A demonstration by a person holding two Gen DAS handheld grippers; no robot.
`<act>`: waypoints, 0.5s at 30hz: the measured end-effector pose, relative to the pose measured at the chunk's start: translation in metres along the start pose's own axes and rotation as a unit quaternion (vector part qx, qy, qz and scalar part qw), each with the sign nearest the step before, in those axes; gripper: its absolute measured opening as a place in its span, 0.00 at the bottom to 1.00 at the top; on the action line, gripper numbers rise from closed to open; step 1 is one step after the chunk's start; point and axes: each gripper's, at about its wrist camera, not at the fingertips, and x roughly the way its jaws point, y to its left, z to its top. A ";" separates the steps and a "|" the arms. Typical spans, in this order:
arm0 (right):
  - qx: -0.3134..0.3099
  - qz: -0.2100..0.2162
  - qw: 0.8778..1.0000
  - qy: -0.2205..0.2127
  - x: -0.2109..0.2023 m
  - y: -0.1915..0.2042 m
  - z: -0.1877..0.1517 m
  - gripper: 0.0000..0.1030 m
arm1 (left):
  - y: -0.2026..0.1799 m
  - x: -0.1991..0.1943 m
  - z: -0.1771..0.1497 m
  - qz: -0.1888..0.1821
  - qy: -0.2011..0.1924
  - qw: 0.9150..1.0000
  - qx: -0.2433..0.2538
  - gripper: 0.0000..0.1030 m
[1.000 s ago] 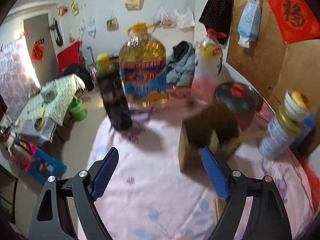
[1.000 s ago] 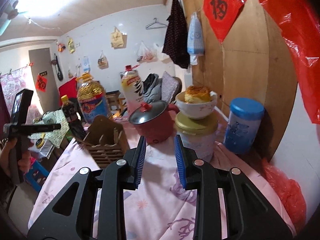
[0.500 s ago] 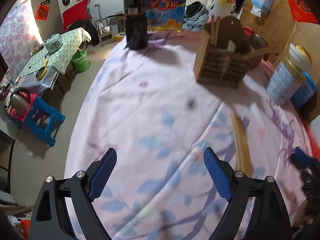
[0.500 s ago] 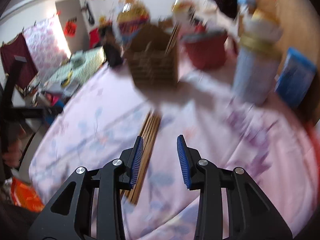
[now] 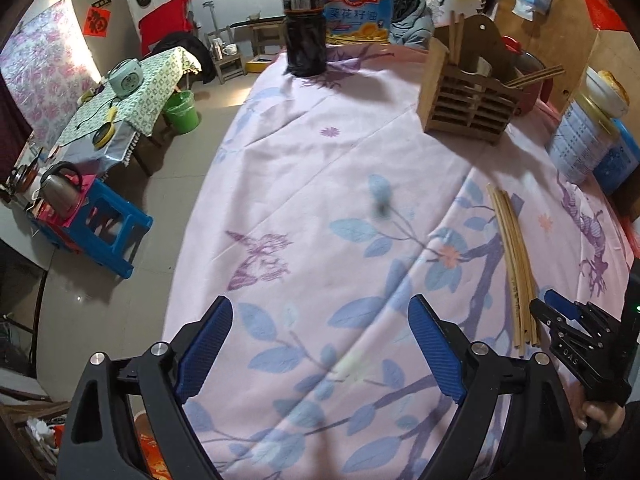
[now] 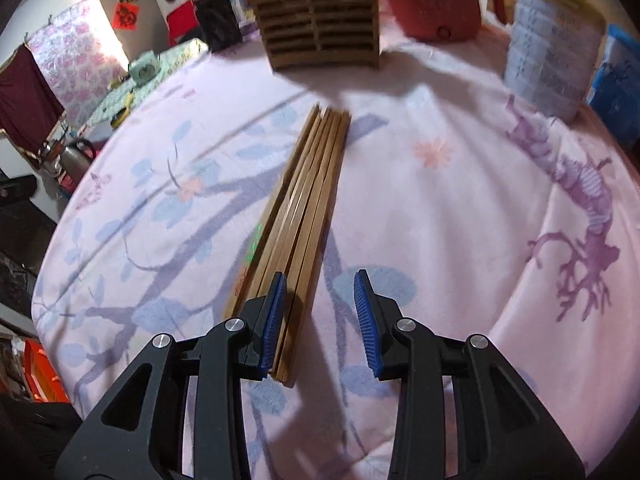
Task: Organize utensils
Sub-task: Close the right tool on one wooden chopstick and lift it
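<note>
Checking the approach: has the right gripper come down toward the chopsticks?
Yes. The right gripper has dropped from facing the wooden holder to just over the chopsticks.

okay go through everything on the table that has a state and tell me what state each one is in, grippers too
Chopsticks: loose bundle, flat on the tablecloth.
Wooden utensil holder: upright, a few chopsticks inside.
Soy sauce bottle: upright.
Red pot: upright.
Left gripper: open, empty.
Right gripper: open, jaws just widened, at the chopsticks' near end.
</note>
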 end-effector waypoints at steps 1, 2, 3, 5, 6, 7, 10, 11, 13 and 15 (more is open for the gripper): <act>-0.014 -0.001 1.000 0.002 0.002 0.007 0.001 0.36 | 0.002 0.000 0.000 0.002 0.001 1.000 -0.002 0.85; -0.023 0.002 1.000 0.003 0.002 0.010 0.002 0.34 | 0.004 0.001 0.000 0.003 0.003 1.000 -0.005 0.85; -0.030 -0.008 1.000 0.003 0.002 0.013 0.002 0.32 | 0.006 0.003 0.000 0.005 0.006 1.000 -0.007 0.85; 0.016 -0.010 1.000 -0.002 0.002 -0.006 0.002 0.30 | 0.007 0.004 0.000 0.004 0.007 1.000 -0.011 0.85; 0.051 0.005 0.999 -0.002 0.000 -0.020 0.002 0.27 | 0.006 0.005 0.001 0.000 0.006 1.000 -0.013 0.85; 0.070 -0.007 0.998 0.004 -0.004 -0.031 0.002 0.28 | 0.004 0.005 0.001 -0.003 0.006 1.000 -0.012 0.85; 0.065 -0.018 0.997 -0.022 -0.024 -0.046 0.004 0.30 | -0.007 0.011 0.003 -0.015 0.007 1.000 -0.004 0.85; 0.060 -0.017 0.998 -0.026 -0.032 -0.048 0.005 0.30 | -0.012 0.013 0.004 -0.020 0.008 1.000 0.001 0.85; 0.050 -0.015 0.998 -0.027 -0.039 -0.047 0.004 0.30 | -0.023 0.018 0.006 -0.032 0.012 0.999 0.008 0.85; 0.042 -0.017 0.999 -0.028 -0.043 -0.044 -0.002 0.30 | -0.035 0.021 0.007 -0.041 0.013 0.999 0.019 0.85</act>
